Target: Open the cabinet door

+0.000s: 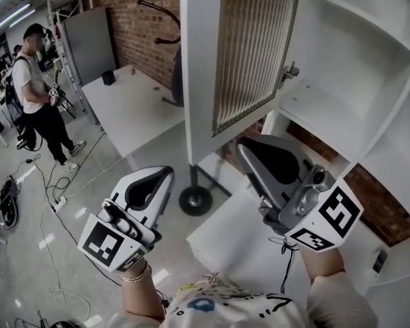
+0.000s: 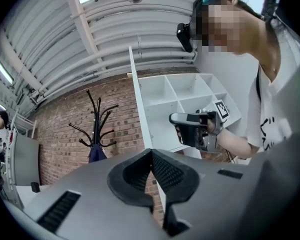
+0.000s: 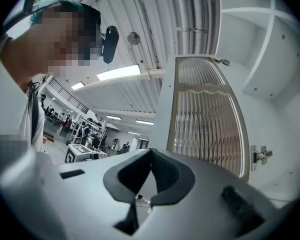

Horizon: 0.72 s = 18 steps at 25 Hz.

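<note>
- Both grippers are hovering with jaws pressed together on nothing: the left gripper [image 1: 162, 175] lower left of centre, the right gripper [image 1: 249, 147] just right of centre.
- Ribbed-glass cabinet door [image 1: 249, 53] is standing wide open at top centre, above both grippers.
- White cabinet [image 1: 369, 60] is showing its shelves at upper right.

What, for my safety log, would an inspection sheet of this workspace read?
Surface: white table, bare apart from one small item.
Job's things: cabinet door, ribbed glass, stands open; shelves behind it, nothing seen on them.
Clutter: small dark box on the table.
Grippers: left claw shut, empty; right claw shut, empty; neither touches the door.
Cables: power strip and cords on the floor.
Surroundings: brick wall, coat stand, a person standing at left.
</note>
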Tool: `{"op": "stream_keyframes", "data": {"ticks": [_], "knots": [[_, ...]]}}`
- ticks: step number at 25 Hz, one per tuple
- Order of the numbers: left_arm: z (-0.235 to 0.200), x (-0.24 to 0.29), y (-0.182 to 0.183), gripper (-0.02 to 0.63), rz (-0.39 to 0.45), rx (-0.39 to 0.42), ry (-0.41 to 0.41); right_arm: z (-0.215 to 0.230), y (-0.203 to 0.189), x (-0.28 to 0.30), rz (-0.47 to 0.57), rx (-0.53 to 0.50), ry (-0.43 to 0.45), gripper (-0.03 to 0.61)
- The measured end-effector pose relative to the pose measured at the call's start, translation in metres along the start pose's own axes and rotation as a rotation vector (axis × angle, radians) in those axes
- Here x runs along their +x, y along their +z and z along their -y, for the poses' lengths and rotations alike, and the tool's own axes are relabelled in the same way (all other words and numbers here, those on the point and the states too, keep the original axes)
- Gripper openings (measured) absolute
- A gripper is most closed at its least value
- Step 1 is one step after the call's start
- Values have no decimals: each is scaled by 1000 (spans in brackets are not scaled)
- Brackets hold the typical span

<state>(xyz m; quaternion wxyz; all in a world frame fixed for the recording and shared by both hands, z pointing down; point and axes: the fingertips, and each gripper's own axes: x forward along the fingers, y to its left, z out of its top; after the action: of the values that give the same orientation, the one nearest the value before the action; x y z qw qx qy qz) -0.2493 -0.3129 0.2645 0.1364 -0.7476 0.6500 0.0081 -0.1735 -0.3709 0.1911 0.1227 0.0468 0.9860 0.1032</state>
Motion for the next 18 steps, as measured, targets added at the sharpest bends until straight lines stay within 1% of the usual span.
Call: {"op": "stream_keyframes", "data": {"ticks": [3,6,9,11,13,15,16,18], "knots": [[17,7,-18,14,-41,-30,-61,7,-22,-13,-35,42,-28,28],[34,16,-34,14,-61,-65,-118,13,-44,-27,-69,85,-59,28],[52,25,-51,14,-66,-117,-186,13,-68,-43,-81,173,-57,28],[66,32,-64,14,-71,-148,-241,11,-85,-56,-82,232,-77,28],[82,41,-78,14,-94,-135,-286,12,-105,-71,-109,253,-129,28],[98,50,-91,14,-132,-100,-331,13,-123,-86,-154,247,-177,28],[106,55,-97,14,-144,-95,-354,14,-130,-93,-174,241,-195,28],[119,63,-104,14,-142,-120,-393,14,-141,-109,-203,234,-227,28]]}}
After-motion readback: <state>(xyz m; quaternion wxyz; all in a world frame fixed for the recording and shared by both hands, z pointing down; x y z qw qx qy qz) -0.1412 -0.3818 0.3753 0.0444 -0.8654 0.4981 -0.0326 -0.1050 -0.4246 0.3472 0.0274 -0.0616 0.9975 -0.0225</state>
